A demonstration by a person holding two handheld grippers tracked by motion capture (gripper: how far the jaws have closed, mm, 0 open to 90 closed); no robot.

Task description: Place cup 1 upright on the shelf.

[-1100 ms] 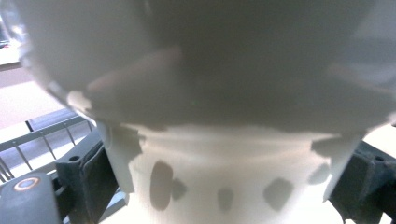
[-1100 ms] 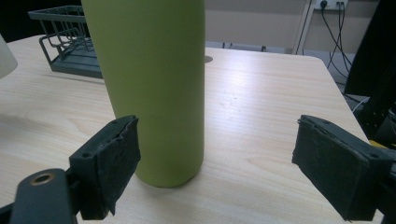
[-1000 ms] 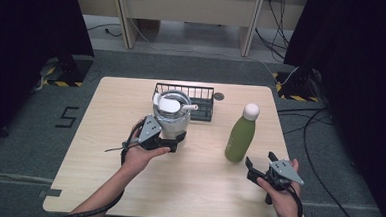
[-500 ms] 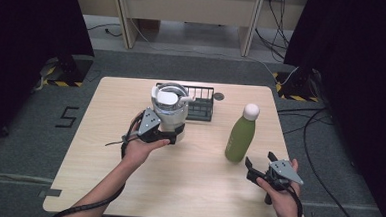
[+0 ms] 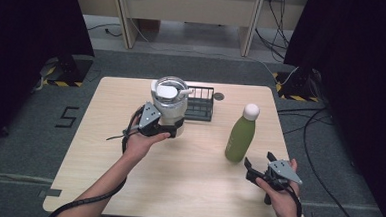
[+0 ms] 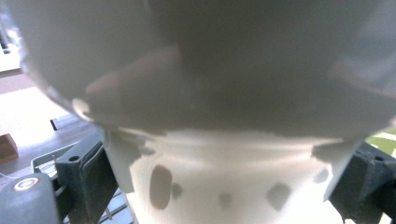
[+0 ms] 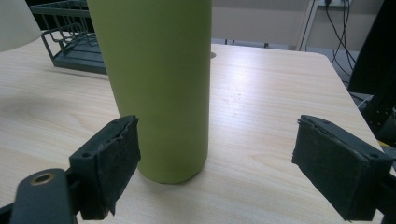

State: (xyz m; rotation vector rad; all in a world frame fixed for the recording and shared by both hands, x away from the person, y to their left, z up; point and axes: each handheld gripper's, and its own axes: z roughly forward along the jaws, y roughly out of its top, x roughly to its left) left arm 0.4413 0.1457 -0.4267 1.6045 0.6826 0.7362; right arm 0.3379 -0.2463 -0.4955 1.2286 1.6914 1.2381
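The left gripper (image 5: pixel 172 130) clasps the white tumbler (image 5: pixel 170 105) low on its body, just in front of the wire rack (image 5: pixel 201 105). The right gripper (image 5: pixel 259 167), jaws spread and empty, faces the upright green bottle (image 5: pixel 241 136) standing near, axis vertical, ahead of its jaws.

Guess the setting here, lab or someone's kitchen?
Likely a lab or recording room: dark curtains flank a lone wooden table, cables trail across grey carpet, and hazard tape marks the stand feet.
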